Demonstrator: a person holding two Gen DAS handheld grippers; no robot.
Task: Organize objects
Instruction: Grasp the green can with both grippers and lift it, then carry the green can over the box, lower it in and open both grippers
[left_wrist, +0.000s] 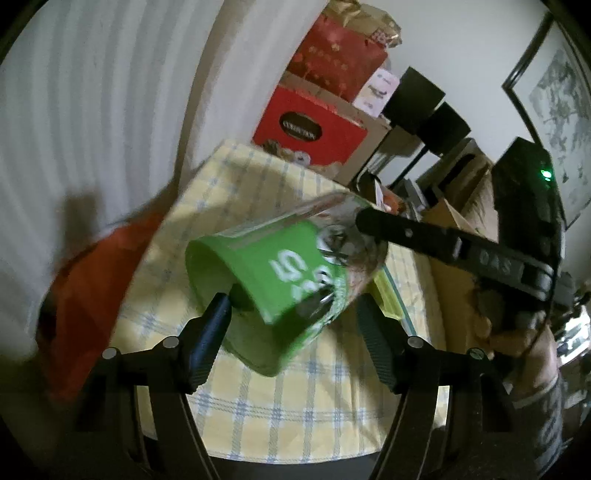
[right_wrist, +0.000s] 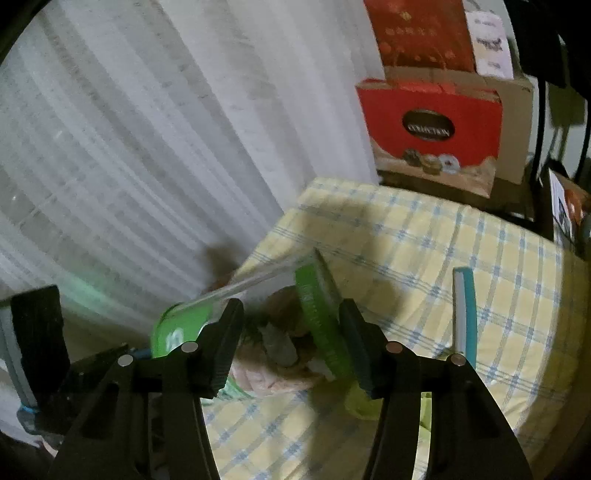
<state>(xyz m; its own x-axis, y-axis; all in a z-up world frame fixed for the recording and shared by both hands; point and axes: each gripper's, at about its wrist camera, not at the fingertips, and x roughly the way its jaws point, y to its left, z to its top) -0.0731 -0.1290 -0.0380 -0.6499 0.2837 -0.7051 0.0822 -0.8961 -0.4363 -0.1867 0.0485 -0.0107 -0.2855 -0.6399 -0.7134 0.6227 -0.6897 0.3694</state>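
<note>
One green-lidded jar (left_wrist: 291, 266), frame centre near cloth edge (left_wrist: 177, 206), is clamped by R gripper (right_wrist: 291, 347); L gripper (left_wrist: 295, 325) spread wide, nothing clearly gripped.

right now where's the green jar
In both views the green jar is tilted above the checked tablecloth, between the two grippers.

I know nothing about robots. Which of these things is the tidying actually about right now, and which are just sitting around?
Part of the job:
- green-and-clear container, tilted above the table
- right gripper, clamped on it
- left gripper, at its green end

Just lying about:
- red chocolate box
- red gift bag
- orange cloth
- teal-and-white flat item
- framed picture
</note>
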